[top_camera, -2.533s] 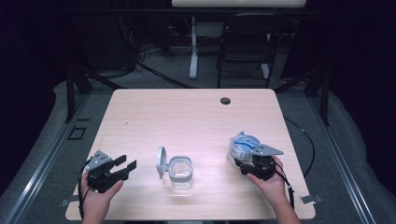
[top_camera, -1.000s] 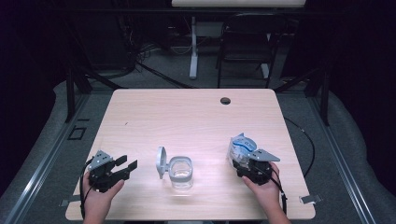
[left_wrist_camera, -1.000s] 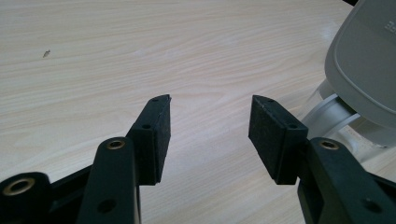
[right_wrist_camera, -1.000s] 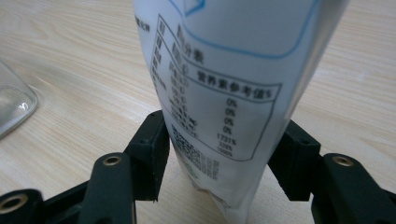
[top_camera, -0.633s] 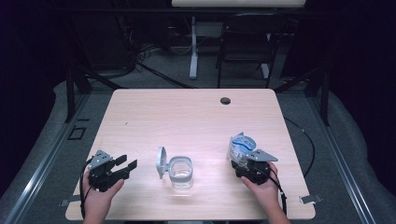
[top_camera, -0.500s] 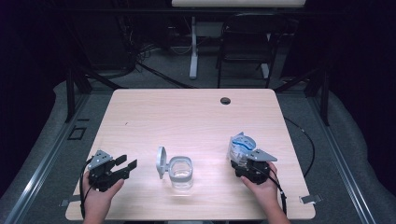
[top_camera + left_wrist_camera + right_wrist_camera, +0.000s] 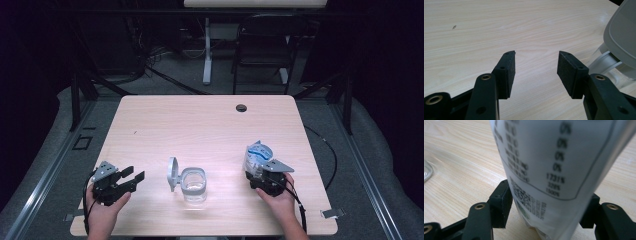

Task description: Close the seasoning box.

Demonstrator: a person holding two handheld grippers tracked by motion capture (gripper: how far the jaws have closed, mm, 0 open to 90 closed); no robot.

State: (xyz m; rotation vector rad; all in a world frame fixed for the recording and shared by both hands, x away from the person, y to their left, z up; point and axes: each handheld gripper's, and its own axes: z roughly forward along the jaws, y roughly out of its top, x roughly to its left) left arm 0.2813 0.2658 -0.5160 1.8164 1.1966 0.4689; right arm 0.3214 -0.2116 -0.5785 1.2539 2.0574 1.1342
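A wooden table (image 7: 210, 125) is seen from above, with a person's two hands at its near edge, each holding a gripper.

The right gripper (image 7: 264, 176) is held at the near right of the table, and a pouch (image 7: 256, 156) with a white and blue top stands upright between its jaws. In the right gripper view the pouch (image 7: 554, 165) rises close in front of the camera, its white printed label with a table of figures and a small square code turned toward the lens. The left jaw stands just beside the pouch's lower edge; the right jaw is partly hidden behind the pouch, so contact on that side cannot be told. The jaws have just been opening and are set wide, with the pouch between them and resting on the table.

The left gripper (image 7: 126, 178) is held at the near left, well apart from the pouch. In the left gripper view its jaws are seen spread apart above bare wood, with nothing between them (image 7: 536, 70).

Between the two grippers a clear jar (image 7: 194, 186) with a grey hinged lid (image 7: 172, 172) stands open; the lid (image 7: 624, 32) is seen at the right edge of the left gripper view.
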